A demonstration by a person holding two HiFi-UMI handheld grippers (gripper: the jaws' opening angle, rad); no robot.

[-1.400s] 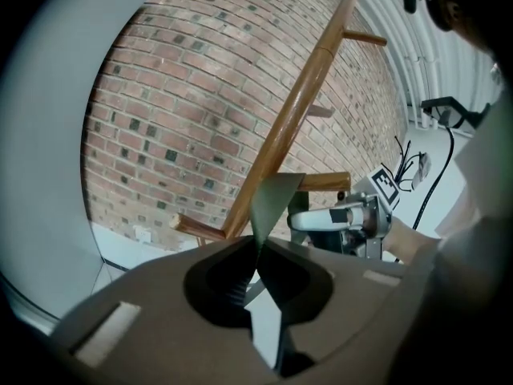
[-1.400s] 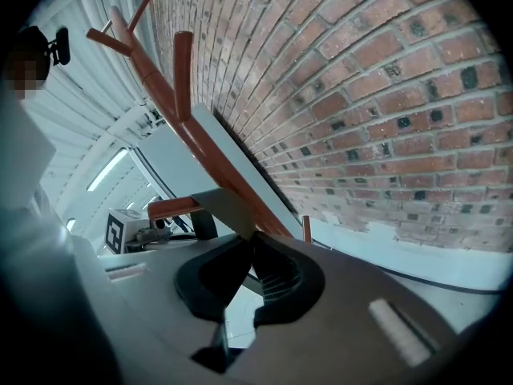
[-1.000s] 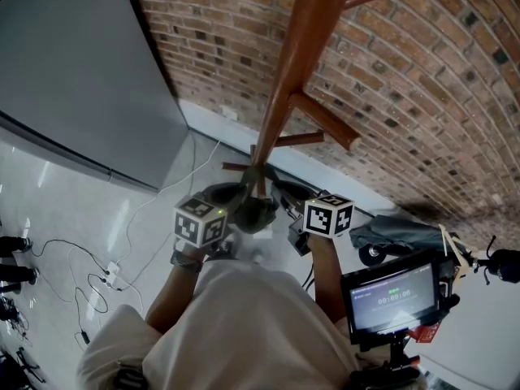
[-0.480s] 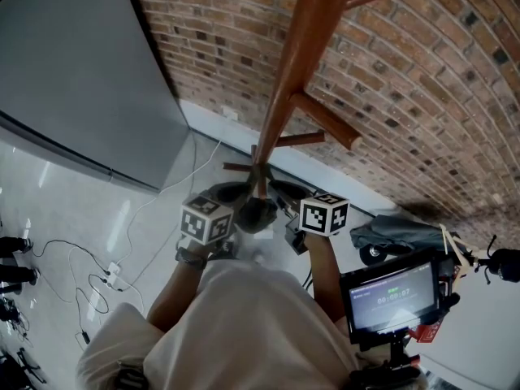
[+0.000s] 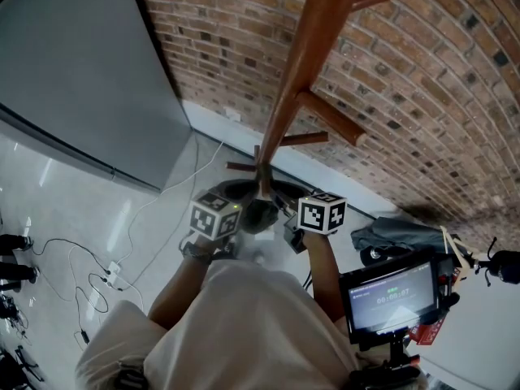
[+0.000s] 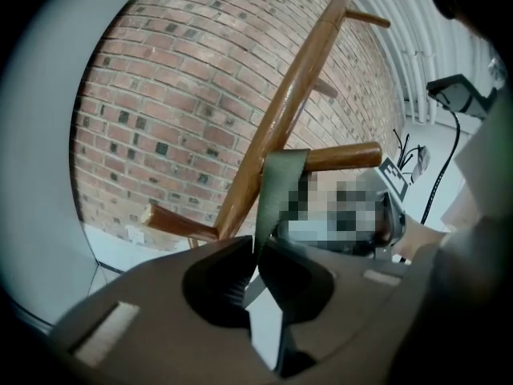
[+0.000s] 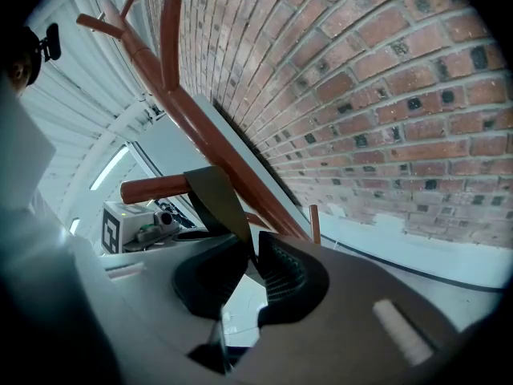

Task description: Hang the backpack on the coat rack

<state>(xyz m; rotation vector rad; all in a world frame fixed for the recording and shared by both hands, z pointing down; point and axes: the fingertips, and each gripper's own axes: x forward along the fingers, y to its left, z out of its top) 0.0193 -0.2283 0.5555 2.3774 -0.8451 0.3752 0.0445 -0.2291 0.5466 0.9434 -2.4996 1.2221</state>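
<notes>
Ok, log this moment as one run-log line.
stage: hanging | strap draped over rack peg | left gripper: shut on strap | right gripper: jaws have just been opening, strap between them

**Three cameras, one rack**

The head view looks steeply down past the rack (image 5: pixel 302 63) to the floor (image 5: pixel 81 210). Each gripper view looks along its own jaws, very near the strap (image 6: pixel 280 183), toward the wall (image 7: pixel 385 79). All three share the rack's pole and pegs.
</notes>
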